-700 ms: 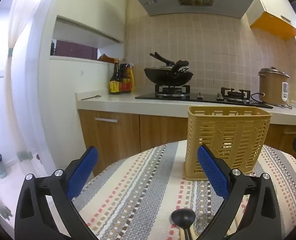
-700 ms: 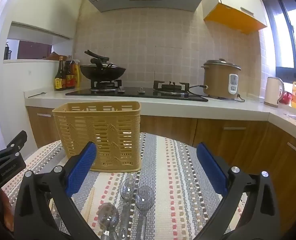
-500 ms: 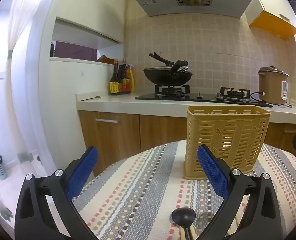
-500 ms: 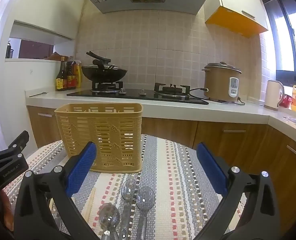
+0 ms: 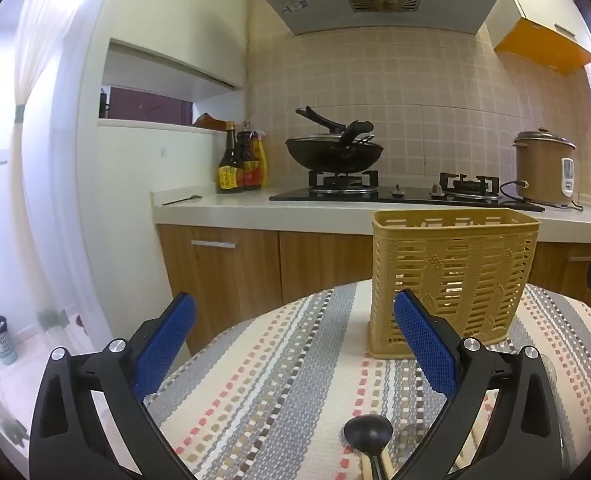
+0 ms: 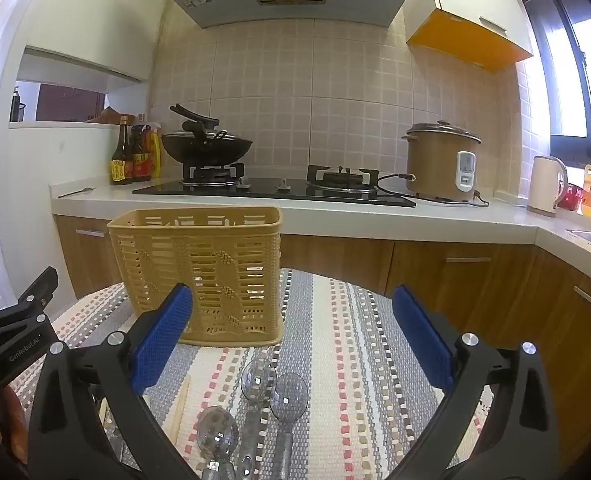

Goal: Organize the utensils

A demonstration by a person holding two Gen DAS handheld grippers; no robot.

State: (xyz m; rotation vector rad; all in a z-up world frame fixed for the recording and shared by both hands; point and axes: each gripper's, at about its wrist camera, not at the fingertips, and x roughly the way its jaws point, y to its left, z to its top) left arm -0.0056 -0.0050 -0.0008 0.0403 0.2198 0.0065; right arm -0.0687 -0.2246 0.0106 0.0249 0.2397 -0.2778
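A tan slotted utensil basket (image 5: pixel 451 280) stands upright on a striped tablecloth (image 5: pixel 287 392); it also shows in the right wrist view (image 6: pixel 203 276). My left gripper (image 5: pixel 295 352) is open and empty, left of the basket. A black spoon (image 5: pixel 368 436) lies just under it, with wooden chopsticks (image 5: pixel 383 462) beside it. My right gripper (image 6: pixel 293 344) is open and empty, above three metal spoons (image 6: pixel 271 392) lying on the cloth. A wooden chopstick (image 6: pixel 180 408) lies left of them.
Behind the table runs a kitchen counter (image 6: pixel 335 212) with a gas hob, a black wok (image 6: pixel 207 148), sauce bottles (image 6: pixel 133 160), a rice cooker (image 6: pixel 441 164) and a kettle (image 6: pixel 545 184). The left gripper's body (image 6: pixel 11 344) shows at the right view's left edge.
Both views have shifted slightly, with the basket and counter sitting a little lower in frame. Both grippers stay open and nothing on the table has moved.
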